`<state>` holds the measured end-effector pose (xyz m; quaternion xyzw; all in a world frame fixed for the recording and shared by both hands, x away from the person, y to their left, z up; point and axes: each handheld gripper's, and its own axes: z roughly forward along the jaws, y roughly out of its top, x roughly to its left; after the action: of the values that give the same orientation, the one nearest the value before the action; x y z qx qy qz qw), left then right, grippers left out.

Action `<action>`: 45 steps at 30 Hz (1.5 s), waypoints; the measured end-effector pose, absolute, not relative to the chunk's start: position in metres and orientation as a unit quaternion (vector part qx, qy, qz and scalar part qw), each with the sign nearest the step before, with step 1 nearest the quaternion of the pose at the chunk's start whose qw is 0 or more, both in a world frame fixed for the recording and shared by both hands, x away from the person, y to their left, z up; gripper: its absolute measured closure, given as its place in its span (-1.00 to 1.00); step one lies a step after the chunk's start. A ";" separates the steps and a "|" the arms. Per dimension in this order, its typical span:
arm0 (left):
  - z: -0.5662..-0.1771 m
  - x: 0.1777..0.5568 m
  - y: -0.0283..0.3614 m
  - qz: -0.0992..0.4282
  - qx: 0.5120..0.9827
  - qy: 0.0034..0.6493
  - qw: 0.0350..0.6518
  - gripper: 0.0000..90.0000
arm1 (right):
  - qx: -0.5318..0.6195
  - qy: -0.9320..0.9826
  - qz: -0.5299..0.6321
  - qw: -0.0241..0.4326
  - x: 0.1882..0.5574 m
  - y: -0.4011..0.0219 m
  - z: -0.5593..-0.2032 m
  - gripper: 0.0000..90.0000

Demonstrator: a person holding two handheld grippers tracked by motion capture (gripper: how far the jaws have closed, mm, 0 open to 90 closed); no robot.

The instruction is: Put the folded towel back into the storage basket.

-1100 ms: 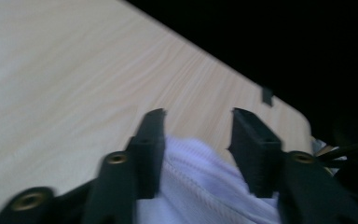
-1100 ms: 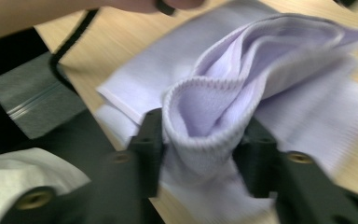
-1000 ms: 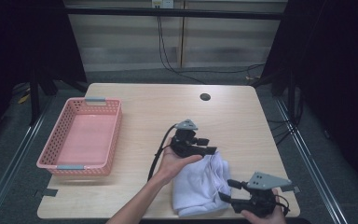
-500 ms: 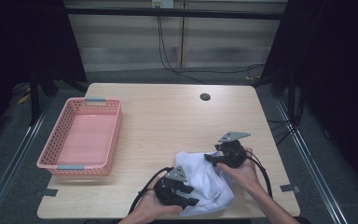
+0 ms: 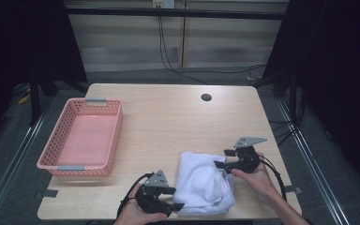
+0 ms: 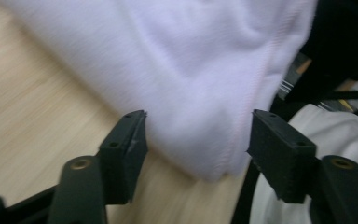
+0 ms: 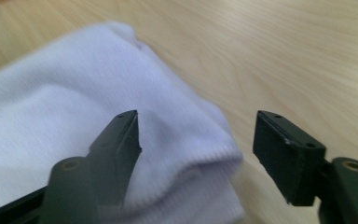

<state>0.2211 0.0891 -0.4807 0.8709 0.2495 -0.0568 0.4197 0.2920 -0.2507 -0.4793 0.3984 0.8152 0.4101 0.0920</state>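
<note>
Folded white knitted cloth (image 5: 201, 183) lying on the light wooden table (image 5: 168, 122), near the front edge, toward the front right corner. Lower hem of the cloth almost at the front edge itself.

Left black two-jaw gripper (image 5: 176, 206) held low at the front edge, just beside the front left corner of the cloth, jaws pointing to the right toward the cloth. In the left gripper view, jaws (image 6: 196, 144) standing wide, having just been opening; a rounded corner of the cloth (image 6: 205, 84) lying between them, both pads apart from the fabric. Released, not grasping.

Right black two-jaw gripper (image 5: 220, 159) held at the right side of the cloth, near the right edge of the table, jaws pointing left. In the right gripper view, jaws (image 7: 196, 144) also wide, having just been opening; the folded ribbed edge of the cloth (image 7: 121, 140) beneath and between them, left pad close above the fabric, right pad over bare wood. Released too, no pressing on the cloth.

Pink plastic mesh basket (image 5: 115, 136) with grey handles at the left edge of the table, well apart from the cloth. Small dark round hole (image 5: 206, 97) in the table near the back edge.
</note>
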 end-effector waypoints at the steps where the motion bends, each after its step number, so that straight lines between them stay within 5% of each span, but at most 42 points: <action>1: -0.482 0.222 0.091 -0.049 0.870 0.258 0.416 -0.22 | 0.399 0.814 0.413 0.087 0.296 -0.249 -0.479 -0.48; 7: -0.491 0.226 0.088 -0.092 0.868 0.253 0.418 -0.36 | 0.402 0.828 0.387 0.048 0.303 -0.243 -0.493 -0.57; 15: -0.494 0.213 0.068 -0.091 0.888 0.225 0.390 -0.60 | 0.394 0.837 0.379 0.022 0.304 -0.239 -0.499 -0.58; 21: -0.495 0.206 0.066 -0.073 0.894 0.207 0.390 -0.58 | 0.393 0.837 0.382 0.002 0.303 -0.241 -0.498 -0.54; 27: -0.492 0.195 0.060 -0.009 0.910 0.186 0.369 -0.06 | 0.377 0.848 0.372 0.006 0.295 -0.237 -0.496 -0.14; 32: -0.491 0.197 0.059 -0.029 0.912 0.178 0.368 0.44 | 0.366 0.848 0.384 -0.008 0.290 -0.235 -0.496 0.31; 37: -0.492 0.210 0.063 -0.079 0.899 0.196 0.383 0.58 | 0.371 0.843 0.389 -0.012 0.291 -0.235 -0.495 0.51; 45: -0.475 0.224 0.072 -0.086 0.870 0.217 0.435 0.62 | 0.393 0.826 0.403 -0.008 0.305 -0.236 -0.486 0.58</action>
<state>0.2240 0.0718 -0.4754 0.8695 0.2168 -0.0855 0.4354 0.3052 -0.2361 -0.4857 0.3934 0.8262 0.4033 -0.0082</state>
